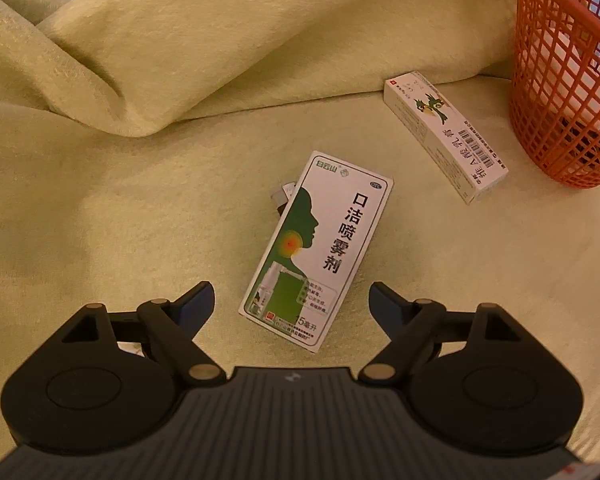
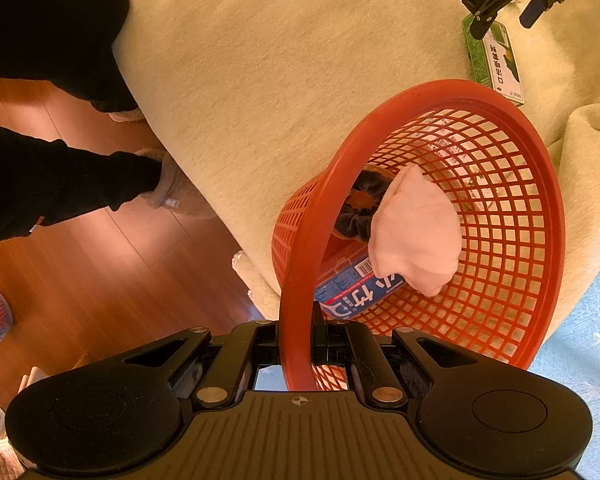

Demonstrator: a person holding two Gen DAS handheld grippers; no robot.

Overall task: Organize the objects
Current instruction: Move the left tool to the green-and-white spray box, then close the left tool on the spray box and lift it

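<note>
Left wrist view: the left tongs [image 1: 291,300] hang spread wide above the green spray box [image 1: 318,250] lying flat on the blanket-covered surface [image 1: 120,220]; picking it up looks next, calling for a descent and squeeze.

Right wrist view: the right tongs [image 2: 296,336] clamp the red basket [image 2: 532,184] by its rim, revealing a pink cloth [image 2: 416,232] and blue packet [image 2: 356,286] inside.

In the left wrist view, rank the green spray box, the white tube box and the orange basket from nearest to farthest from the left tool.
1. Green spray box, just ahead of the open left tool.
2. White tube box, farther, right.
3. Orange basket, far right edge.
</note>
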